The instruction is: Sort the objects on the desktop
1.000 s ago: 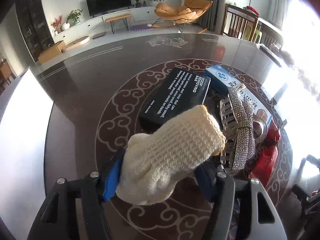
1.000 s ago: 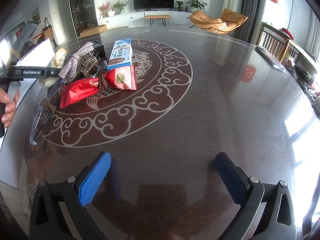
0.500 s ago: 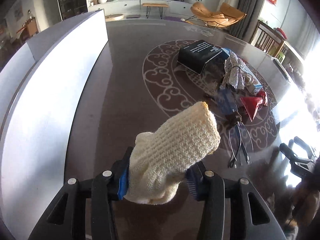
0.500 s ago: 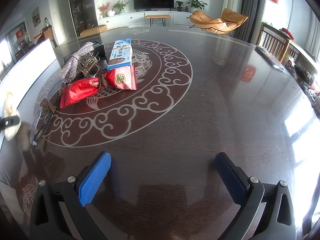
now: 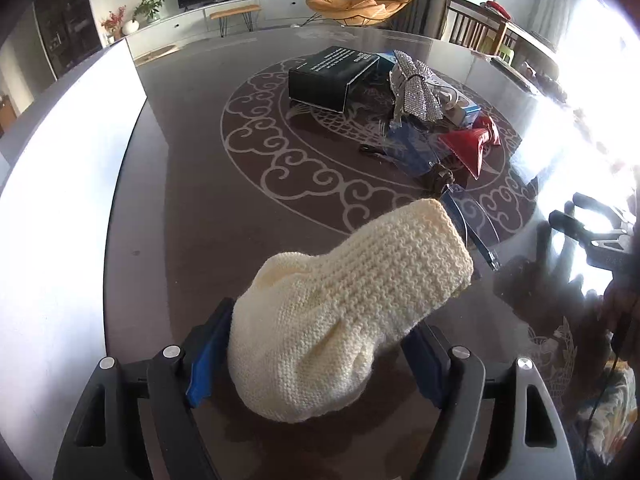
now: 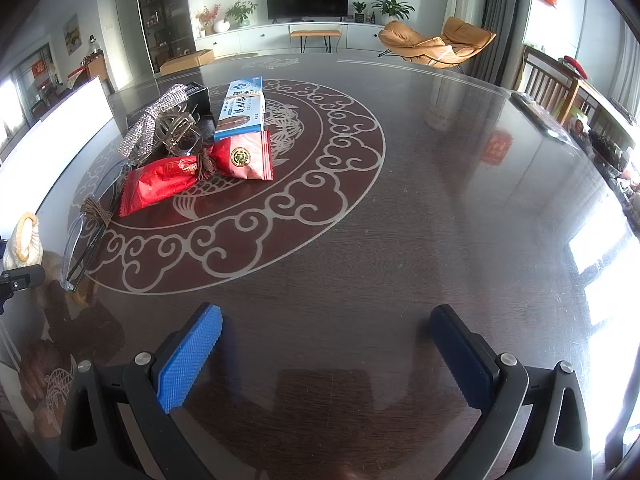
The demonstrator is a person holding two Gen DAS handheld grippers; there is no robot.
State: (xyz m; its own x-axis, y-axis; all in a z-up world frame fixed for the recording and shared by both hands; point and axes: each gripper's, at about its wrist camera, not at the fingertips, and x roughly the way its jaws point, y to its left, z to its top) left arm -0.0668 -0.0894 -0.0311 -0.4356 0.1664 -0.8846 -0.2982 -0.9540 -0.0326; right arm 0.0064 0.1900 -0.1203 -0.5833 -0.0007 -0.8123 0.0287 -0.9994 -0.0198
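Observation:
A cream knitted sock [image 5: 352,300] lies between the blue pads of my left gripper [image 5: 320,320], low over the dark table near its left side. The jaws are opening and the pads stand just clear of the sock. In the right wrist view the same sock [image 6: 22,240] shows at the far left edge. My right gripper [image 6: 326,316] hangs open over bare table with nothing between its fingers. The pile in the table's middle holds a black box [image 5: 332,76], a blue box [image 6: 242,106], a rhinestone hair clip [image 6: 160,120], two red snack packets [image 6: 160,184] and glasses [image 6: 84,240].
A tall white panel [image 5: 60,200] runs along the table's left side, close to the sock. The round dark table [image 6: 440,200] has a pale scroll pattern ring. A wooden chair [image 6: 548,84] and shelves stand at the far right.
My left gripper carried the sock from above the pile toward the white panel and lowered it. Its jaws have spread apart and the sock has relaxed. The right gripper has not moved.

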